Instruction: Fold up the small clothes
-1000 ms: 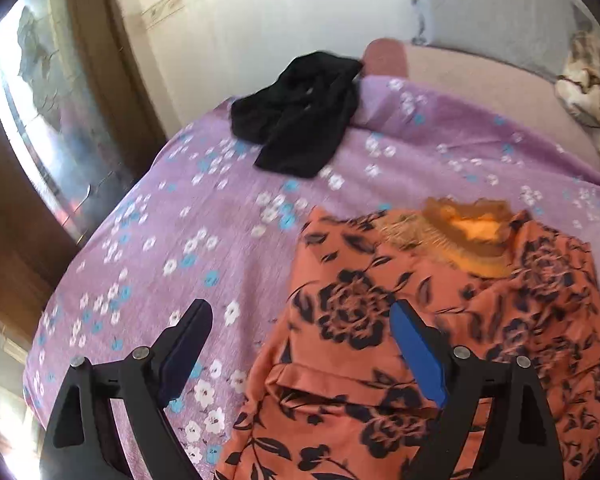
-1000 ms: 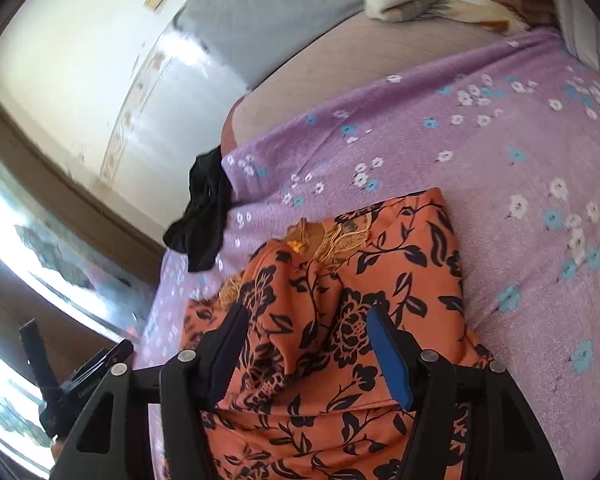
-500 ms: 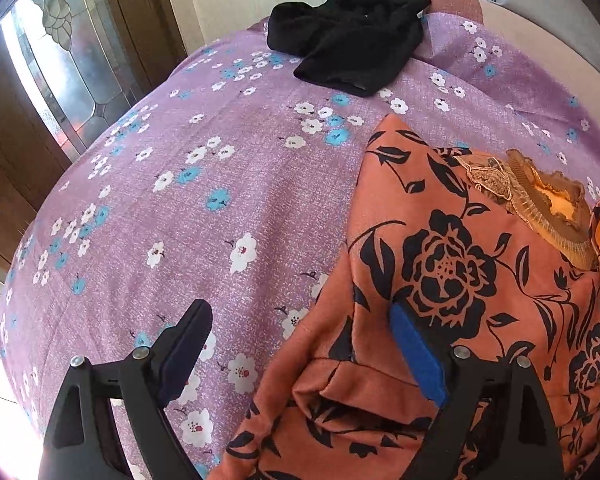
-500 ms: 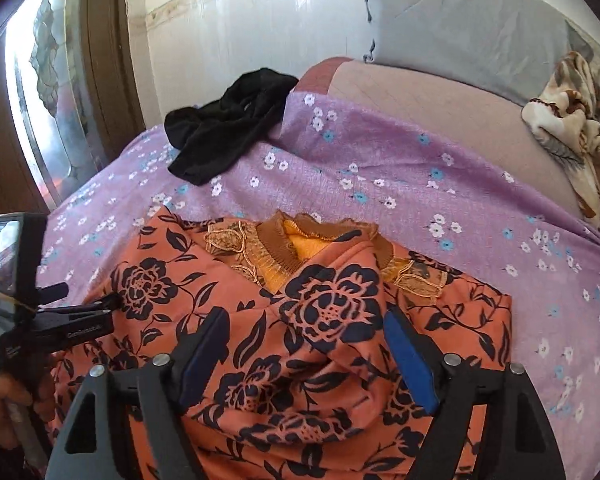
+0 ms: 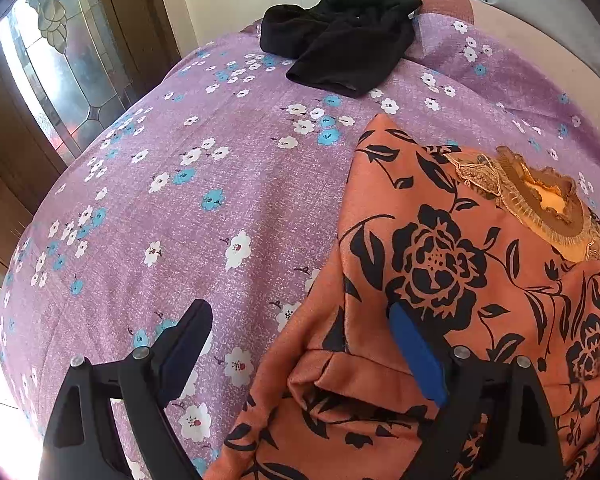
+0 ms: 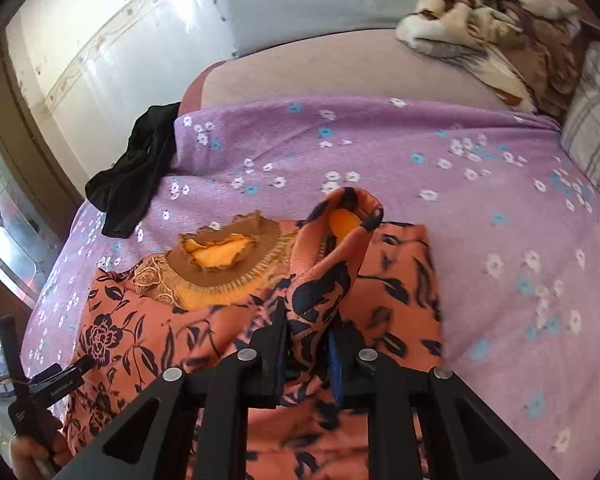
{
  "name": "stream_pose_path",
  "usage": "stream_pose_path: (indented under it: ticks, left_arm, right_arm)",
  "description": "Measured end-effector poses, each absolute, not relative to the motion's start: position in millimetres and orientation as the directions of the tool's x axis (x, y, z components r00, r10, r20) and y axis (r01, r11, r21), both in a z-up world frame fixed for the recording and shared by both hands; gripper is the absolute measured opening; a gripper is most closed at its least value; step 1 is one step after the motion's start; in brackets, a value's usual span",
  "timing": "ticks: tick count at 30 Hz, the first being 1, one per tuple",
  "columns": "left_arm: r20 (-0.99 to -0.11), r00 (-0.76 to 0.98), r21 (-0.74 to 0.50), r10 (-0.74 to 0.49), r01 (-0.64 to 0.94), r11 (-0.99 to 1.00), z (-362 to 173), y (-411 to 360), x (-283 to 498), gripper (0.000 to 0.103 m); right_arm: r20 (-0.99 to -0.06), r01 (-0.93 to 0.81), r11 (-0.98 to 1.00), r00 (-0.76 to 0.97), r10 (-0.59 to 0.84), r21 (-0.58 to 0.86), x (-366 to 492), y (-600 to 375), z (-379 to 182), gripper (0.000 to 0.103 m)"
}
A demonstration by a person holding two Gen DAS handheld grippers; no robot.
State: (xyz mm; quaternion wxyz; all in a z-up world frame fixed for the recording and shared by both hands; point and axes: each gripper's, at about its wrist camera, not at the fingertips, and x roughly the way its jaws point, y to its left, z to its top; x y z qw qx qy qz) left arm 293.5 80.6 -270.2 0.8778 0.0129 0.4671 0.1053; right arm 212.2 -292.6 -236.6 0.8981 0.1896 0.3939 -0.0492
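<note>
Your right gripper (image 6: 308,360) is closing its jaws on a raised fold of the orange floral garment (image 6: 148,340), and the cloth is pinched between the 2 pads. The sleeve end stands up just ahead of its fingertips. Your left gripper (image 5: 300,352) is spread wide and grips nothing: the garment's edge lies between its jaws, with the purple flowered bedsheet (image 5: 180,200) beneath them. The black garment (image 5: 340,40) lies well ahead of it.
</note>
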Motion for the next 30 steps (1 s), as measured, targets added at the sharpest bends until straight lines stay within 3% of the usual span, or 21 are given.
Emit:
stream_pose_path:
  ticks: [4, 7, 10, 14, 16, 19, 23, 26, 30]
  left_arm:
    - [-0.808, 0.548, 0.144, 0.218, -0.174, 0.974, -271, 80, 289, 0.09]
    - [-0.789, 0.558, 0.192, 0.258, -0.174, 0.966, -271, 79, 284, 0.09]
    - [-0.766, 0.575, 0.224, 0.288, -0.181, 0.958, -266, 80, 278, 0.09]
    - [-0.692, 0.621, 0.293, 0.369, -0.226, 0.929, -253, 78, 270, 0.09]
    - [-0.631, 0.678, 0.289, 0.378, -0.246, 0.925, -240, 75, 264, 0.09]
    - [-0.575, 0.762, 0.256, 0.298, -0.179, 0.95, -226, 57, 254, 0.09]
    - [-0.684, 0.7, 0.25, 0.205, -0.038, 0.967, -252, 32, 270, 0.09]
    - [-0.774, 0.593, 0.274, 0.225, -0.006, 0.962, -286, 28, 287, 0.092]
    - [-0.792, 0.593, 0.156, 0.146, -0.035, 0.987, -271, 42, 285, 0.092]
  right_arm:
    - [-0.801, 0.292, 0.891, 0.587, 0.119, 0.347, 176, -322, -274, 0.021]
    - [-0.801, 0.325, 0.862, 0.581, 0.143, 0.389, 163, -328, -285, 0.026]
    - [-0.775, 0.339, 0.841, 0.616, 0.14, 0.421, 161, -334, -272, 0.027]
    - [-0.702, 0.336, 0.878, 0.712, 0.0, 0.341, 162, -339, -247, 0.032]
    - [-0.67, 0.299, 0.885, 0.742, 0.02, 0.357, 169, -341, -246, 0.032]
    - [-0.681, 0.233, 0.882, 0.721, 0.126, 0.41, 186, -334, -260, 0.032]
    - [-0.788, 0.246, 0.887, 0.588, 0.183, 0.39, 207, -315, -301, 0.033]
    - [-0.767, 0.227, 0.895, 0.619, 0.172, 0.384, 203, -311, -291, 0.034]
    - [-0.682, 0.149, 0.895, 0.702, 0.204, 0.421, 191, -302, -270, 0.034]
